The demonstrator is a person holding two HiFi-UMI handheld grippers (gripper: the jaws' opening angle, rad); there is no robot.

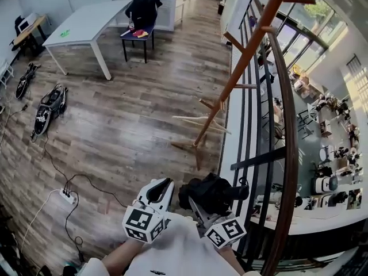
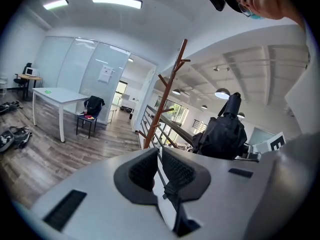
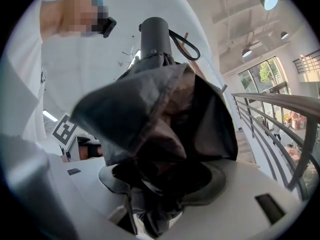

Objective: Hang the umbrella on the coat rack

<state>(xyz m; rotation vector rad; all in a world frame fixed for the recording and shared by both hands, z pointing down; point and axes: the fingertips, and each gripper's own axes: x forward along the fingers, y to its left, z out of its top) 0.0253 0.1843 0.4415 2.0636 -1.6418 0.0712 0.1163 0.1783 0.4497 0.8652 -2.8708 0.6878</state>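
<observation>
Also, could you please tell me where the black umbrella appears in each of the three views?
Head view: bottom centre, the umbrella just left of the railing.
Left gripper view: right of centre, to the right of the coat rack; railing behind the rack.
Right gripper view: fills the centre, gripped between the jaws; railing at right.
Shared landmark: the railing.

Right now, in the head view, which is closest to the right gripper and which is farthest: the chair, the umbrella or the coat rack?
1. umbrella, clamped in the right gripper itself.
2. coat rack, ahead beside the railing.
3. chair, far across the floor, upper left.
</observation>
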